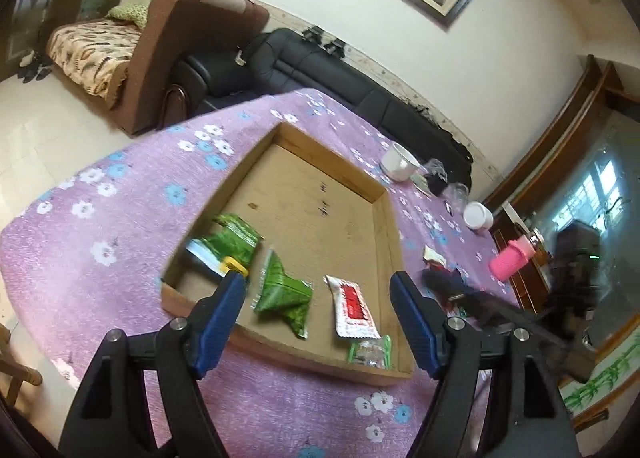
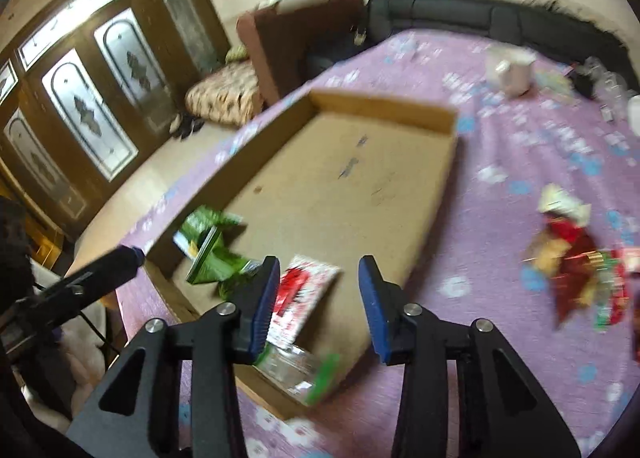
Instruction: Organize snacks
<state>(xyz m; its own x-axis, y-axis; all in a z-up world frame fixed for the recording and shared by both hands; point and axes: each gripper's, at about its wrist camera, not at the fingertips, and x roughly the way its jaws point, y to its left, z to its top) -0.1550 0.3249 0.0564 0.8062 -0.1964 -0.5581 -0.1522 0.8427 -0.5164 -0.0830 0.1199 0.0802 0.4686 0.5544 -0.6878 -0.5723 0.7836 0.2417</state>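
A shallow wooden tray (image 1: pixel 332 145) lies on the purple flowered tablecloth. Inside it are two green snack packets (image 1: pixel 236 238) (image 1: pixel 284 294), a red-and-white packet (image 1: pixel 354 308) and a small clear packet with green ends (image 1: pixel 370 352). My left gripper (image 1: pixel 318 278) hovers open over the tray's near end, with nothing between its blue pads. My right gripper (image 2: pixel 319 262) is open too, above the red-and-white packet (image 2: pixel 300 294) and the clear packet (image 2: pixel 300 370); it holds nothing. A loose heap of red and green snacks (image 2: pixel 572 258) lies on the cloth to the right of the tray (image 2: pixel 384 105).
A white mug (image 1: pixel 398 165), a white cup (image 1: pixel 478 215), some clear plastic and a pink bottle (image 1: pixel 510 260) stand at the table's far right. A black sofa (image 1: pixel 288 57) and a brown couch (image 1: pixel 160 45) sit beyond the table. A wooden chair (image 1: pixel 16 362) is at the near left.
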